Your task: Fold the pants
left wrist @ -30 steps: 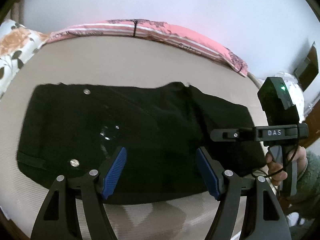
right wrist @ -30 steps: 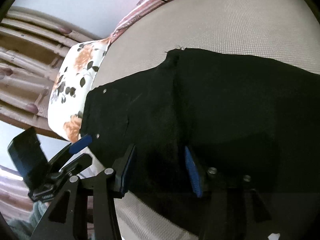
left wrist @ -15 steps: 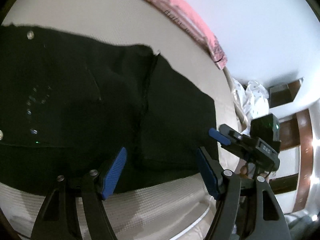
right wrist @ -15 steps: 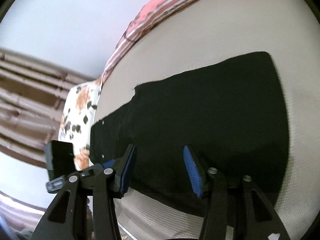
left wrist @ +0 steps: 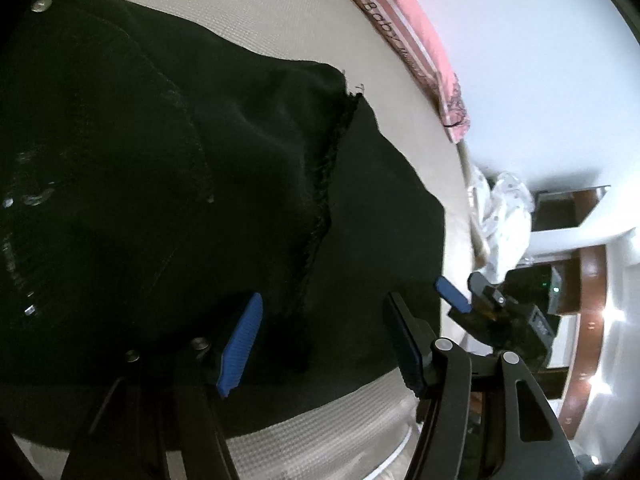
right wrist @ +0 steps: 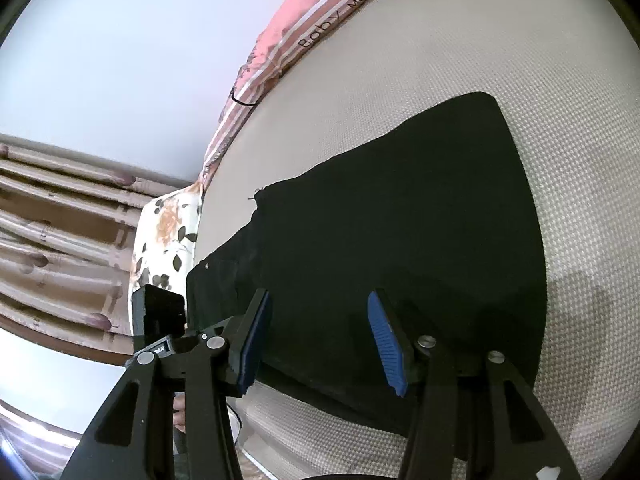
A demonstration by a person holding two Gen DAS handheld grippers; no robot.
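I hold my left gripper tilted down over the near edge of the folded black fabric pants, which lie flat on the beige woven mattress ahead of both my tools. Its jaws have just been closing a little, yet they stand fairly wide apart, and the blue ribbed pads press on nothing; the dark cloth only lies beneath the gap between them. Straight ahead of this gripper a frayed raw hem runs up across the pants, where one layer lies over another, and out to its left small metal rivets dot the cloth. Just off its right finger I see the blue tip of my right gripper, beside the right-hand edge of the pants. My right gripper is likewise angled down over the near edge, its jaws at a middling spread, nothing pinched between them. From it the pants stretch ahead and to the left, and their right end stops just to the right of its right finger, with bare mattress beyond. Farther ahead a pink striped printed blanket runs along the far edge of the mattress, and to the left a white pillow with orange and black flowers sits past the waist end.
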